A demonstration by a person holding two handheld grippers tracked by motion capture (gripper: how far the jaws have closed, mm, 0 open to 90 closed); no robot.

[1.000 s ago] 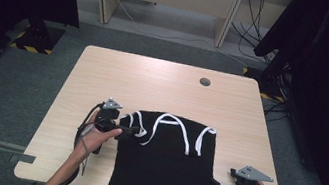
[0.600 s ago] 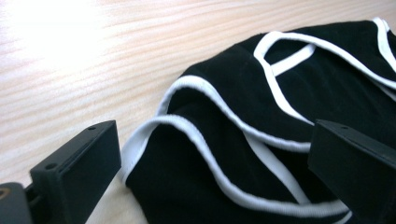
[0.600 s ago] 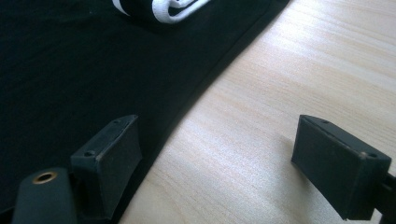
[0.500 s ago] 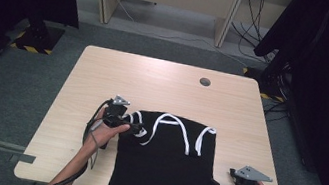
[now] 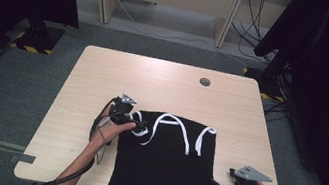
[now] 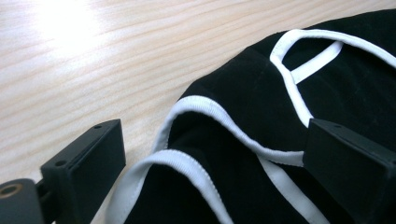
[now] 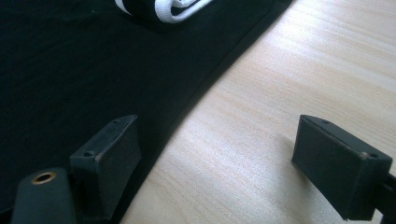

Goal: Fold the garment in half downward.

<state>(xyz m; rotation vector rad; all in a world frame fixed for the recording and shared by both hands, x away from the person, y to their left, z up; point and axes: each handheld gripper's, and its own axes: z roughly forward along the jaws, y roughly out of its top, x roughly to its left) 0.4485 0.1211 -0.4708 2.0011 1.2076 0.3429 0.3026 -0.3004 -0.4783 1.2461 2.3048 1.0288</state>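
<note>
Soft black fabric vest with white-trimmed straps (image 5: 166, 159) looks limp and light, likely to slide. Left gripper (image 6: 215, 154) has just been closing slightly, jaws wide astride the near-left strap, nothing pinched. Right gripper (image 7: 219, 163) gapes wide across the right hem, empty. Best hold: the trimmed strap edge.

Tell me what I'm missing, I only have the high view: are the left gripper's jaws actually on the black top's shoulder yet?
Observer: Not yet. In the left gripper view the left gripper has its jaws wide, with the white-trimmed strap of the black top lying between them, no pad pressing on it. The jaws have just been closing a little.
Operator: And the right one, near the hem?
Observer: The right gripper is open too. Its jaws straddle the top's side edge: one over black cloth, the other over bare table.
Operator: Any cloth bunched there?
Observer: No, the edge lies flat on the wood.
</note>
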